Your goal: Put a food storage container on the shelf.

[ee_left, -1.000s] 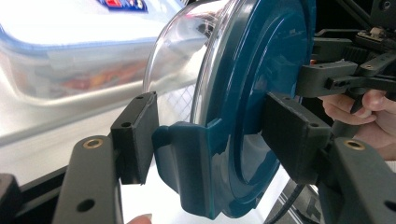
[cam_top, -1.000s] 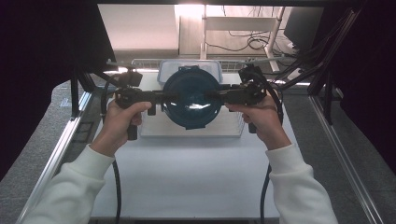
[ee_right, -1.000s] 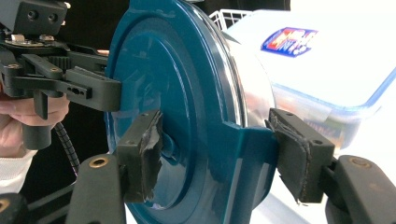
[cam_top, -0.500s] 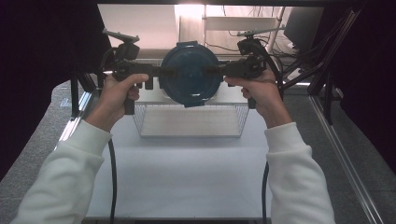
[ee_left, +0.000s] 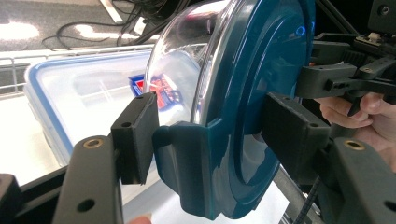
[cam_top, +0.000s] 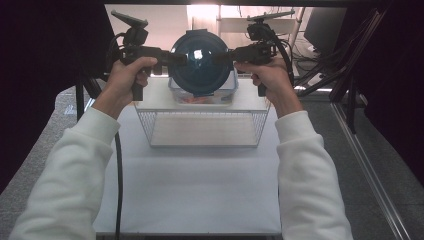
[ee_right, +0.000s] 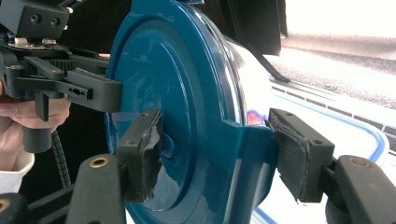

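Round glass bowl with a teal clip-on lid (cam_top: 202, 62) is held in the air on edge between both claws, above the wire basket (cam_top: 204, 129) and the blue-rimmed storage box (cam_top: 226, 95) on the white surface (cam_top: 190, 185). Left claw (ee_left: 210, 135) and right claw (ee_right: 219, 149) each pinch a lid latch tab at opposite sides, pads bearing on lid face and glass. Judged rigid, fairly heavy, smooth and breakable; the tabs give the best purchase, since the curved glass would slip.
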`<action>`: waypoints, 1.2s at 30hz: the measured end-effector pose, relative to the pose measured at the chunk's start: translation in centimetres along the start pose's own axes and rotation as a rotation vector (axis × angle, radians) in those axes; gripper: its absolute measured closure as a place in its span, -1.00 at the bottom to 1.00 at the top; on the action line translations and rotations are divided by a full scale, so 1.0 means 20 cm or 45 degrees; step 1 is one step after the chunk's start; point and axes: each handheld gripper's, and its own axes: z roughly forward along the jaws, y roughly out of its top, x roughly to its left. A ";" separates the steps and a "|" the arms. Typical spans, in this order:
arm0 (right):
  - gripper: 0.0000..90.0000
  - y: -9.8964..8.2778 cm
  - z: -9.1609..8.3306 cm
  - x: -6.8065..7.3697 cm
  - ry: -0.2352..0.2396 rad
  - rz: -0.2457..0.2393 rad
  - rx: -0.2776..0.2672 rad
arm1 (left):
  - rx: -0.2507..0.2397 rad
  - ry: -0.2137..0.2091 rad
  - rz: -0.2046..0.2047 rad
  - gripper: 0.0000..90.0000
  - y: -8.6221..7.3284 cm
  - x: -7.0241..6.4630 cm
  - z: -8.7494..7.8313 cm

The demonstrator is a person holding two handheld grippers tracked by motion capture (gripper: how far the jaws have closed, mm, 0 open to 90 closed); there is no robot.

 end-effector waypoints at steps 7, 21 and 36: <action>-0.18 0.01 0.04 -0.08 0.028 0.052 -0.004 | 0.022 0.034 -0.008 -0.18 0.06 0.02 0.04; -0.19 0.00 0.11 -0.22 0.042 0.251 -0.018 | 0.021 -0.018 -0.107 -0.21 0.08 0.16 0.16; -0.21 -0.03 0.20 -0.36 0.049 0.508 -0.070 | -0.046 -0.017 -0.220 -0.30 0.10 0.25 0.26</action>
